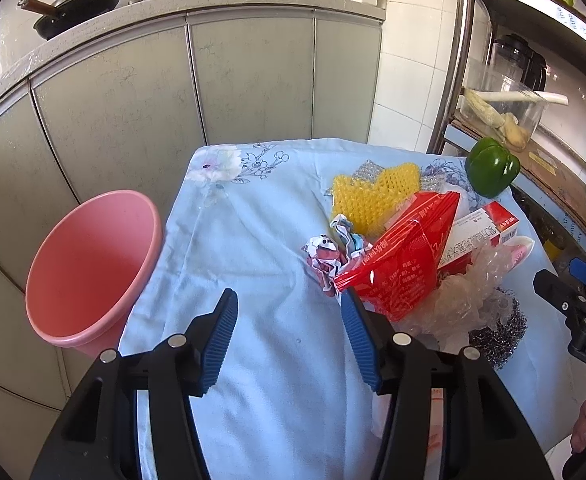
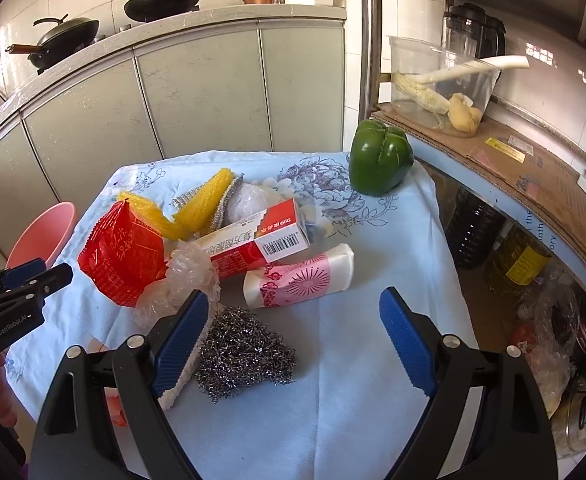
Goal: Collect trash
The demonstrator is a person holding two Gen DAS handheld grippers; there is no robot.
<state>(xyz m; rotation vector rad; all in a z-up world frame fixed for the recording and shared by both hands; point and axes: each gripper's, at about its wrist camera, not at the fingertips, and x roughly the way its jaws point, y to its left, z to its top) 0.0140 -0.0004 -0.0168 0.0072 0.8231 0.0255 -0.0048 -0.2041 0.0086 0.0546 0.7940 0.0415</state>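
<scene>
A pink bin (image 1: 89, 268) stands left of the cloth-covered table (image 1: 261, 264); its rim shows in the right wrist view (image 2: 43, 232). On the table lie a crumpled paper ball (image 1: 325, 258), a red snack bag (image 1: 405, 256) (image 2: 123, 256), a red-and-white box (image 1: 481, 232) (image 2: 261, 240) and crumpled clear plastic (image 1: 465, 300) (image 2: 181, 284). My left gripper (image 1: 289, 304) is open and empty, just short of the paper ball and red bag. My right gripper (image 2: 293, 308) is open and empty above a steel scourer (image 2: 245, 352).
A yellow mesh cloth (image 1: 373, 196) (image 2: 209, 204), a pink-and-white roll of bags (image 2: 301, 280) and a green pepper (image 2: 379, 156) (image 1: 491, 166) also lie on the table. Grey cabinets (image 1: 213, 80) stand behind. A shelf with a clear tub (image 2: 441, 84) is at right.
</scene>
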